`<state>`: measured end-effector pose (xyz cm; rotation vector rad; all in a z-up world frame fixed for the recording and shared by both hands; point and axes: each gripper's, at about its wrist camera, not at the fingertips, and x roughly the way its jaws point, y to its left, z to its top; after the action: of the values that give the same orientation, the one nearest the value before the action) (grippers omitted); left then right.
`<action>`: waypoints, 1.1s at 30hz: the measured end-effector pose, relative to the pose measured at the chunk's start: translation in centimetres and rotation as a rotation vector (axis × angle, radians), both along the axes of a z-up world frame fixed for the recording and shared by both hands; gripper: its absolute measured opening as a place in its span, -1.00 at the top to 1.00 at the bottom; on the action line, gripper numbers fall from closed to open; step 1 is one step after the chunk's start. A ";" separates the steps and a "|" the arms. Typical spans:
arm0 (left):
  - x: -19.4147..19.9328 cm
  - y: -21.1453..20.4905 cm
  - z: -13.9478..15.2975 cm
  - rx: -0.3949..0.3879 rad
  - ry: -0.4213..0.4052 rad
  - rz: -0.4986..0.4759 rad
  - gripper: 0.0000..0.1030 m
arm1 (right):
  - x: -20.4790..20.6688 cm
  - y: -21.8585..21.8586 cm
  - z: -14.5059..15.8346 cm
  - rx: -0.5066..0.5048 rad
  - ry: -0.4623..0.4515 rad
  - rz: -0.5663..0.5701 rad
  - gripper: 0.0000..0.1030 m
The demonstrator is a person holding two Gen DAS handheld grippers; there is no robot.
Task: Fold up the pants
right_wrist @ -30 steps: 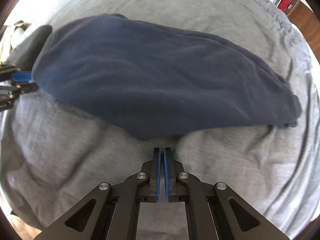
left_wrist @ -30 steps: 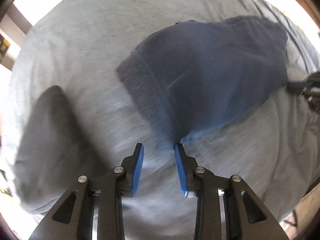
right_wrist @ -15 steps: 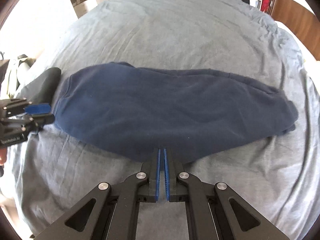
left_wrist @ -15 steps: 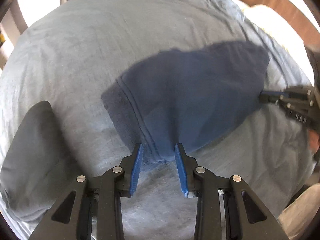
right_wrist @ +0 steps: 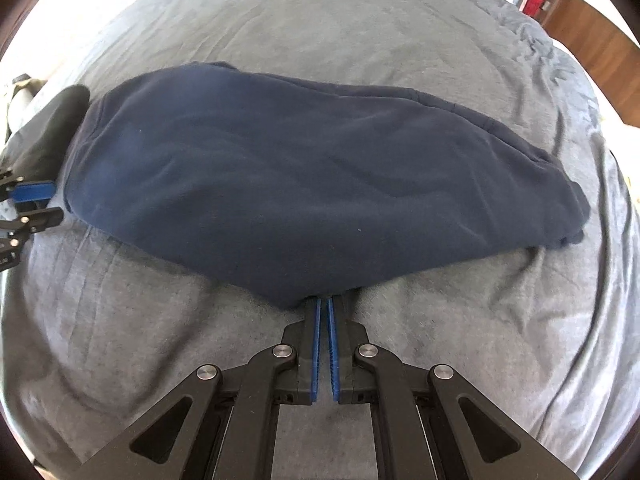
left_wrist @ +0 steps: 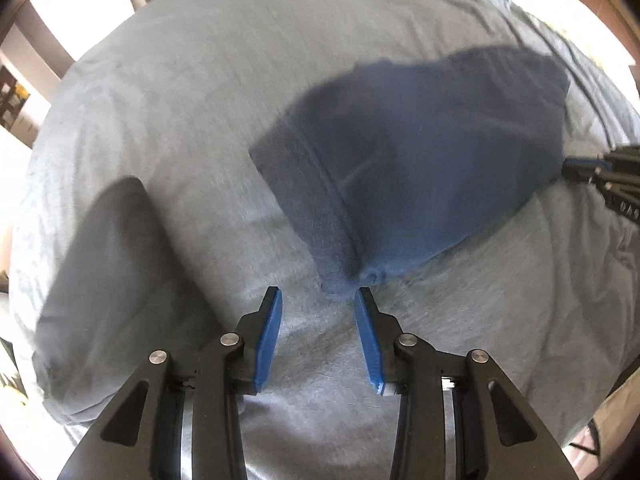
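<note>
The navy pants (right_wrist: pixel 304 184) lie folded lengthwise across the grey bed sheet (right_wrist: pixel 360 28). In the left wrist view the pants (left_wrist: pixel 420 160) show their ribbed waistband end, with its near corner just ahead of my fingers. My left gripper (left_wrist: pixel 318 298) is open and empty, just short of that corner. My right gripper (right_wrist: pixel 324 300) is shut on the near edge of the pants at mid-length. The left gripper also shows in the right wrist view (right_wrist: pixel 34 202), and the right gripper in the left wrist view (left_wrist: pixel 592 168).
A dark grey pillow (left_wrist: pixel 108 276) lies on the sheet left of the waistband; it also shows in the right wrist view (right_wrist: pixel 52 128). Wooden furniture (right_wrist: pixel 592 40) stands beyond the far right of the bed. The sheet is wrinkled near the front.
The left gripper has drawn back slightly from the waistband corner and stays open. The right gripper has stayed shut on the pants' edge, and its view has moved closer to the cloth.
</note>
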<state>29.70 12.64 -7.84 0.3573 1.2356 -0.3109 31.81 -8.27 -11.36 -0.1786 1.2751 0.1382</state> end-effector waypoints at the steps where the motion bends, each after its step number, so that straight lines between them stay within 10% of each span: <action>1: -0.1 -0.2 0.8 -0.012 -0.014 0.000 0.27 | 0.0 -0.3 0.5 0.017 -0.005 -0.014 0.91; 7: 0.3 -2.0 5.9 -0.097 -0.102 -0.016 0.17 | -1.2 -1.5 4.9 0.124 -0.109 -0.076 0.29; 33: 13.5 -25.4 8.0 -0.214 -0.167 -0.498 0.01 | -0.8 -17.3 7.7 0.257 -0.271 -0.513 0.29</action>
<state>43.20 -12.75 0.16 0.4937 0.9259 -0.8178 31.06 -25.61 -3.69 0.3411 0.9873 -0.1591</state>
